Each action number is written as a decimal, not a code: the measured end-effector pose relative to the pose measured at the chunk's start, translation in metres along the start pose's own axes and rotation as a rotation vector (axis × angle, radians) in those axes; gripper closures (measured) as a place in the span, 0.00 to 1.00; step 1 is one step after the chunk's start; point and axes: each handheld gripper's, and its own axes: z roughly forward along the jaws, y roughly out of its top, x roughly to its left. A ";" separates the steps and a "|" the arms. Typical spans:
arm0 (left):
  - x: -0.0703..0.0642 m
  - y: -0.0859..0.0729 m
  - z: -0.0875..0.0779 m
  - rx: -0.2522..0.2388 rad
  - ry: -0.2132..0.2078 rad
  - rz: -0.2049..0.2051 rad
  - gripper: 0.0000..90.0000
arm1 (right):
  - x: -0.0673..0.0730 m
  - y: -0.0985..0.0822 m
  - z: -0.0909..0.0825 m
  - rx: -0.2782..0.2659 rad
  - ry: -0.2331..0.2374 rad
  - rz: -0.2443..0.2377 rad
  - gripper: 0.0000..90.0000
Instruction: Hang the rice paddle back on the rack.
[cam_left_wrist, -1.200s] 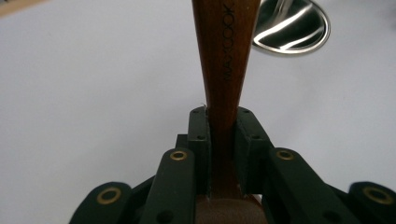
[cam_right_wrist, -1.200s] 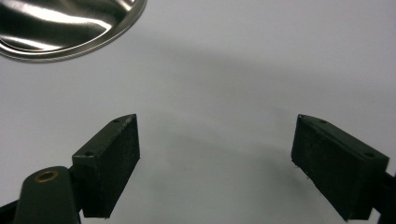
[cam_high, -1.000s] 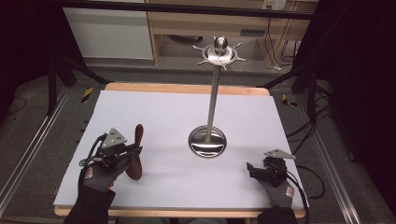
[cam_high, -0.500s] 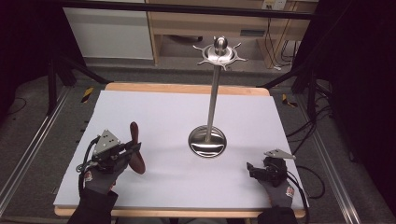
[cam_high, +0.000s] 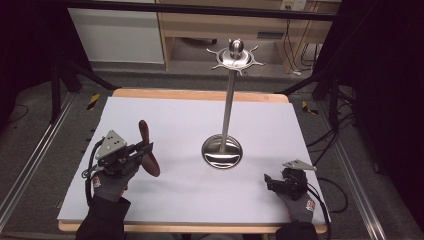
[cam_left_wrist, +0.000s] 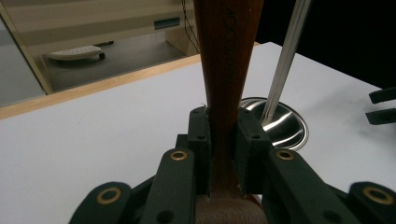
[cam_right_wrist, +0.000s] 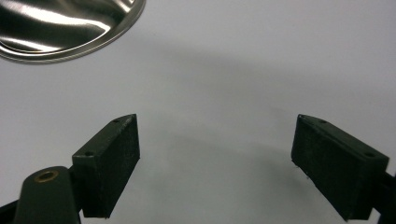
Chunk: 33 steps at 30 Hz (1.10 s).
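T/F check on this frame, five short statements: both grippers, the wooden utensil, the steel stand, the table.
1. The left gripper is shut on a dark brown wooden utensil. True.
2. The right gripper holds a metal ring. False: its jaws stand wide open over the bare white table top, nothing between them.
3. The tall polished steel stand with a round dish base lies tipped over. False: it stands upright near the table's middle.
4. The stand's top carries a ring of short hooks around a ball knob. True.
5. The wooden utensil hangs from one of those hooks. False: it is in the left gripper, well apart from the stand.
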 end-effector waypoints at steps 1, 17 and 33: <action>0.000 0.002 0.000 -0.004 -0.001 -0.002 0.86 | 0.000 0.000 0.000 0.004 0.002 0.000 0.17; -0.009 0.027 0.006 -0.037 -0.024 0.014 0.86 | 0.000 0.000 0.000 0.003 0.000 -0.003 0.17; -0.022 0.057 0.009 -0.054 -0.037 0.057 0.86 | 0.000 0.000 0.000 0.001 0.005 0.017 0.17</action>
